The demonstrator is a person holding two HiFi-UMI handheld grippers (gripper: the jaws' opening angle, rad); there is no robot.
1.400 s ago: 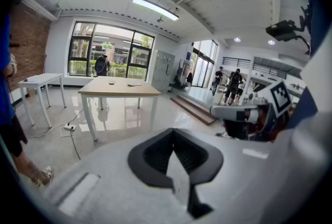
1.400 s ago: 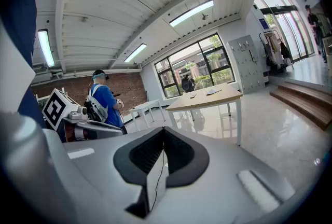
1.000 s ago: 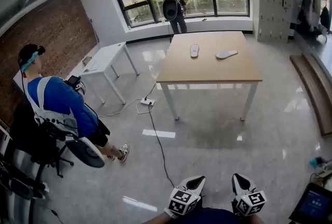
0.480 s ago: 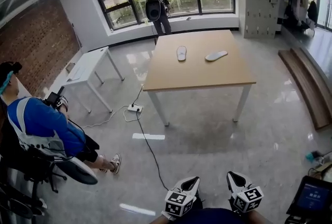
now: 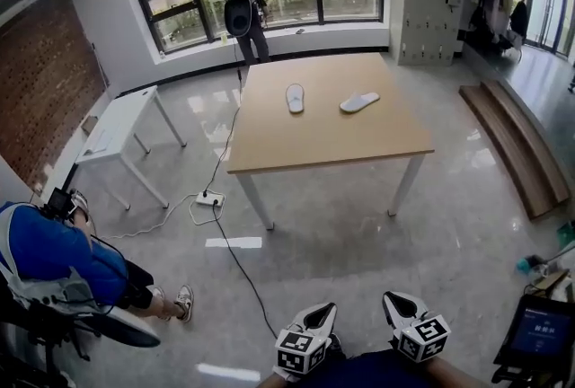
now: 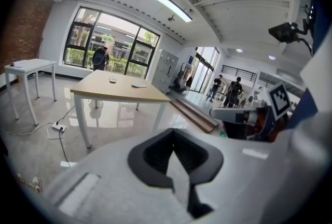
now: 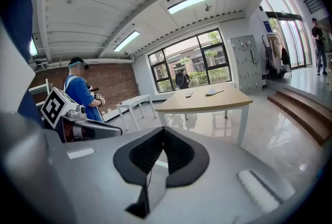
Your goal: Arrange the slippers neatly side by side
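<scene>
Two white slippers lie apart on the wooden table (image 5: 323, 139), far ahead of me. The left slipper (image 5: 295, 98) points away from me; the right slipper (image 5: 359, 101) lies at an angle. Both grippers hang low near my body at the bottom of the head view, far from the table: left gripper (image 5: 322, 314) and right gripper (image 5: 395, 302). Each is shut with nothing in it. In the left gripper view the slippers (image 6: 112, 80) (image 6: 139, 85) are tiny beyond the left gripper (image 6: 174, 135). In the right gripper view the slippers (image 7: 189, 94) (image 7: 213, 92) lie beyond the right gripper (image 7: 163, 134).
A person in blue (image 5: 54, 260) sits at lower left. A small white table (image 5: 117, 126) stands left of the wooden one. A power strip with cable (image 5: 205, 198) lies on the floor between. Another person (image 5: 243, 13) stands at the window. Wooden steps (image 5: 512, 139) run along the right.
The view has swung and come a little nearer the table; the seated person has slid toward the lower left edge. Both grippers stay low and shut.
</scene>
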